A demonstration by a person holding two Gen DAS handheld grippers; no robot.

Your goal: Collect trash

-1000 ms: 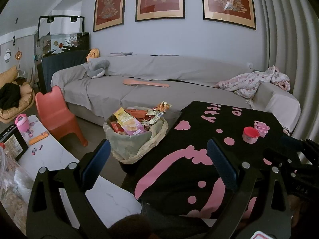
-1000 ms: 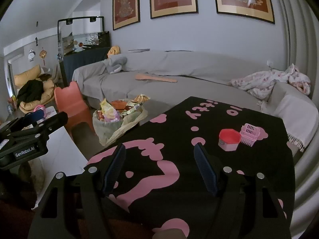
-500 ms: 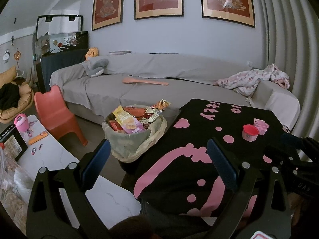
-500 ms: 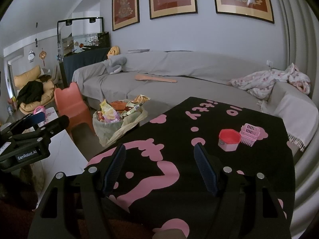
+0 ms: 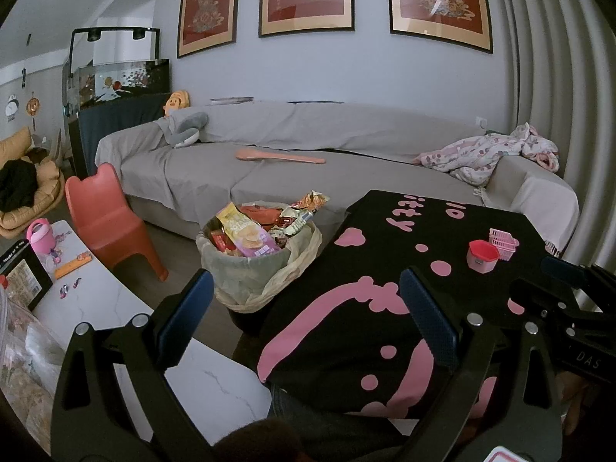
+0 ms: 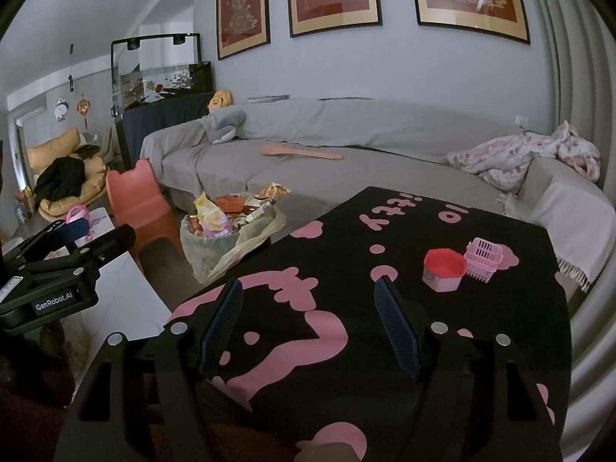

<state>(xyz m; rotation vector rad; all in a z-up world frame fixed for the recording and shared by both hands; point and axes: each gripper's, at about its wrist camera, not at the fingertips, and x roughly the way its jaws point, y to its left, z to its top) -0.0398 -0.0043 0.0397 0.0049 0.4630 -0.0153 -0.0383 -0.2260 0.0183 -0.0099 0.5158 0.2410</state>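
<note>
Living room's tidy-ish, both grippers (image 5: 304, 308) (image 6: 308, 319) wide open and empty, so I'd grab the bin liner (image 5: 296, 265) edges evenly.

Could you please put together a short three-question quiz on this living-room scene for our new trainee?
1. True or false: the right gripper is shut on a wrapper.
2. Multiple choice: the trash bin stands (a) on the sofa, (b) on the floor beside the black-and-pink cloth, (c) on the cloth.
3. Fill in: next to the red-lidded pot on the cloth stands a small pink ____.

Key
1. False: its jaws are apart and hold nothing, like those of the left gripper.
2. b; it is lined with a bag and heaped with snack wrappers.
3. basket.
</note>
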